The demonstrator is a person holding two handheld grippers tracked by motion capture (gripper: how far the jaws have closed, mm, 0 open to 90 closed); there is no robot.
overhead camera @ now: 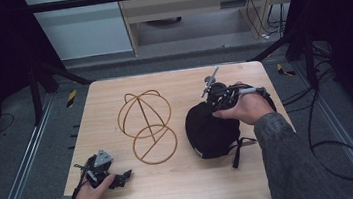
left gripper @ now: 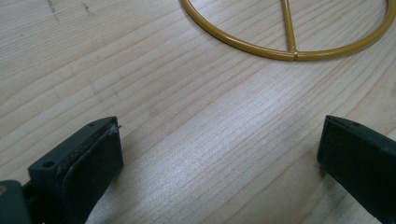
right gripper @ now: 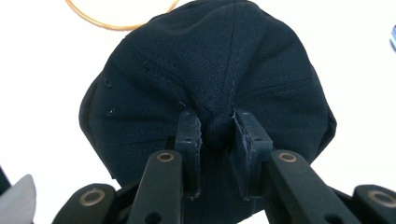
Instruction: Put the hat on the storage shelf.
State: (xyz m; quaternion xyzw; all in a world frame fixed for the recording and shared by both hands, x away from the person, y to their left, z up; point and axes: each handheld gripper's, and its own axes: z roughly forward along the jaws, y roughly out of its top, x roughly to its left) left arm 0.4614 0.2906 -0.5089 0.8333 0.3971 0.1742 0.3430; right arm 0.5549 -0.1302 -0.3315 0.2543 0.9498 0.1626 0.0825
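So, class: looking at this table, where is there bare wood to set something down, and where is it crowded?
Bare wood runs along the near edge of the table, between the left tongs and the black cap; also the far-left corner beyond the wire frame. It is crowded mid-table, where frame, cap and the right tongs sit close together.

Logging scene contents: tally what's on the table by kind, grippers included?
Black fabric cap: 1
Gold wire hat stand: 1
Hand-held two-jaw grippers: 2, left gripper open over bare wood, right gripper pinching the cap's crown
Total: 4
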